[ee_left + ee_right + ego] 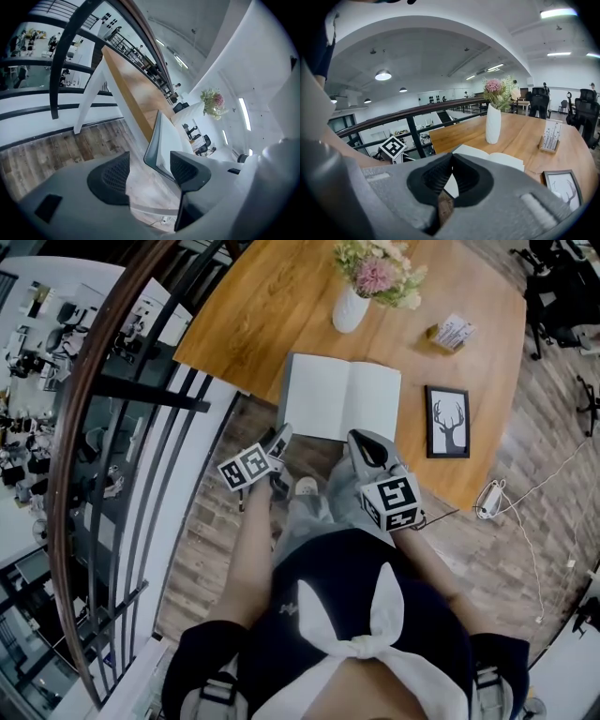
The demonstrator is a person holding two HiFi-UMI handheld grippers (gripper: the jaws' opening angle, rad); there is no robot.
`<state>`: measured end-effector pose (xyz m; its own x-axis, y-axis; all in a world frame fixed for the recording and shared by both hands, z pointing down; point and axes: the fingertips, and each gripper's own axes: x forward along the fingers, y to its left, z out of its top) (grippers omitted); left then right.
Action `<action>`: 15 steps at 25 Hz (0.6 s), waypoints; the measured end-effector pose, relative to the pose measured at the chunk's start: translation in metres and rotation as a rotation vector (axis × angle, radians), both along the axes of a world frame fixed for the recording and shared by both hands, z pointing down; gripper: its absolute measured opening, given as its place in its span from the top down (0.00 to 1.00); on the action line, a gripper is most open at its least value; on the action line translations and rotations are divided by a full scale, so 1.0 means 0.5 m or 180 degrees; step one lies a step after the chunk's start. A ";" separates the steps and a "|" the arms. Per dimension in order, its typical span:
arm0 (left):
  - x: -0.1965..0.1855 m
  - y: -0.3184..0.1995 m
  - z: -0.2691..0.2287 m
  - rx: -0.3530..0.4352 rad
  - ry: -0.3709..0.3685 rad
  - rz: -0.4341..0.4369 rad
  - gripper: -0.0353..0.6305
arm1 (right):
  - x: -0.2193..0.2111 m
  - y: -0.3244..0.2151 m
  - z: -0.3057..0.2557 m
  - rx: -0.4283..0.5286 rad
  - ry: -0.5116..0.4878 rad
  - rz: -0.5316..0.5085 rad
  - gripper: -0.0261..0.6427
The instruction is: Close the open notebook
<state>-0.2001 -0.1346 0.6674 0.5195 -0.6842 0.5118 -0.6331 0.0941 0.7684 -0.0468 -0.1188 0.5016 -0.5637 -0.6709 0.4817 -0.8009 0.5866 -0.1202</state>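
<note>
The open notebook (342,399) lies flat with blank white pages on the wooden table (262,306), at its near edge; its near left corner juts past that edge. My left gripper (279,439) is just short of that corner, jaws open. In the left gripper view the notebook's dark cover edge (158,140) stands just beyond the gap of the left gripper (150,171), apart from both pads. My right gripper (361,440) hovers at the notebook's near right side. It is shut on nothing, and the notebook (501,159) lies past the right gripper (451,164).
A white vase of flowers (352,310) stands behind the notebook. A framed deer picture (447,421) lies to its right, a small card holder (453,332) farther back. A dark railing (141,390) runs along the left. A white cable (487,500) lies on the floor.
</note>
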 end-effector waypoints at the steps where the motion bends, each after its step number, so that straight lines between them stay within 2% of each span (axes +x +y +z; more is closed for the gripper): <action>1: 0.002 0.000 0.001 -0.0012 0.0043 -0.0004 0.55 | 0.000 -0.002 0.001 -0.0004 0.0005 -0.0008 0.97; 4: 0.014 0.001 0.003 -0.0039 0.0159 0.0032 0.55 | 0.002 -0.006 0.005 -0.0016 0.0013 -0.0034 0.96; 6: 0.018 0.001 0.001 -0.0034 0.0192 0.0052 0.68 | 0.001 -0.008 0.006 -0.0020 0.0017 -0.0051 0.97; 7: 0.019 0.001 -0.002 -0.0022 0.0202 0.0046 0.71 | 0.001 -0.008 0.007 -0.0020 0.0020 -0.0059 0.97; 12: 0.018 0.001 -0.013 0.0079 0.0205 -0.0037 0.82 | 0.004 -0.006 0.009 -0.0013 0.0034 -0.0081 0.97; 15: 0.018 0.000 -0.020 0.0117 0.0159 -0.0062 0.85 | 0.006 -0.006 0.008 -0.0015 0.0034 -0.0086 0.96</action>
